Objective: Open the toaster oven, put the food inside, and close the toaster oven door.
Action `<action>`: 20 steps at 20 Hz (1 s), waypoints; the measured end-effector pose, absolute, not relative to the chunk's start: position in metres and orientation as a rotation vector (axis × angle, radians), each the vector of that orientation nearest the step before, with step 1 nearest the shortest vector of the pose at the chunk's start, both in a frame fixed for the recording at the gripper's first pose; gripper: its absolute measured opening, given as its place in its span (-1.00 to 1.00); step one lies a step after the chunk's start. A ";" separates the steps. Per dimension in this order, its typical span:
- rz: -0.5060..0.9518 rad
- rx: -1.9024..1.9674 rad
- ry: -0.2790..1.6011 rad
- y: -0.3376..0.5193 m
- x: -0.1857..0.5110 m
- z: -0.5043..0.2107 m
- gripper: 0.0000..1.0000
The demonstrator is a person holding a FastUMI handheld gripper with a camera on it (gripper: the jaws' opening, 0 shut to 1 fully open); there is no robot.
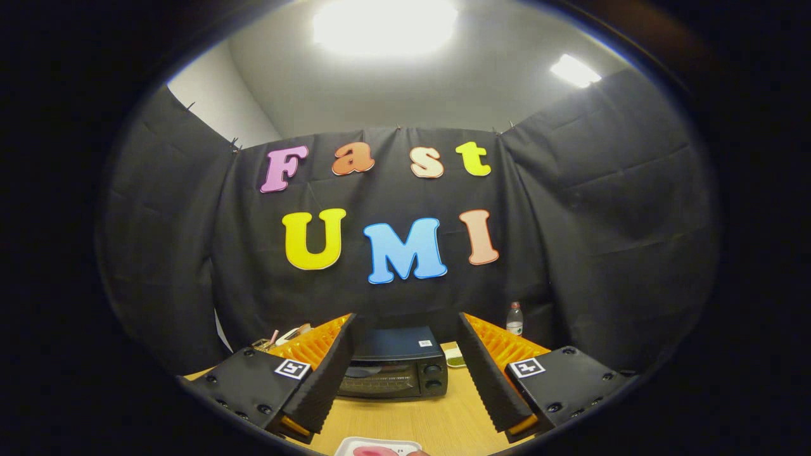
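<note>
Tool (405, 373) is spread wide, nothing between the fingers, both raised above the worktop (437, 421). Toaster oven (394, 366) sits on the worktop straight ahead, framed in the gap between the two fingers, door closed, two knobs on its right side. Its left edge is partly hidden behind the left finger.

Food (374, 451): pinkish piece on a white tray (379, 446), on the worktop below the fingers, on the near side, well apart from the oven. Bare wood between the tray and the oven door.

Around it:
- small dish (455, 361) with something green, just beside the oven's right rear corner, touching or not I cannot tell
- clear bottle (514, 318) further back right, upright near the black cloth wall (589, 253), partly behind the right finger
- some small clutter (285, 335) at the back left, behind the left finger, too small to identify

Two bright ceiling lights (385, 25) overhead.
</note>
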State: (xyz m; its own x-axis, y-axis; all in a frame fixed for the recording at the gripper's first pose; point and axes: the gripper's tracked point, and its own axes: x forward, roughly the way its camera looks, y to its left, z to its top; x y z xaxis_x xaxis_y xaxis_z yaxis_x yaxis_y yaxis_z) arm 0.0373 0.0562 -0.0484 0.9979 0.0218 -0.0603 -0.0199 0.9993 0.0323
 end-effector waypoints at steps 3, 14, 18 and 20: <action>0.051 0.046 0.076 0.076 0.062 -0.065 0.96; 0.115 0.085 0.251 0.128 0.169 -0.186 0.96; 0.130 0.043 0.288 0.142 0.201 -0.223 0.96; 0.131 0.036 0.318 0.147 0.211 -0.241 0.96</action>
State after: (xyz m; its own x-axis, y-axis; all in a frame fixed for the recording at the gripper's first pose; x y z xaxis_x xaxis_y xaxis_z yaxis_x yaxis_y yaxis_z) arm 0.2114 0.1469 -0.2407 0.9416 0.1337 -0.3092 -0.1223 0.9909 0.0558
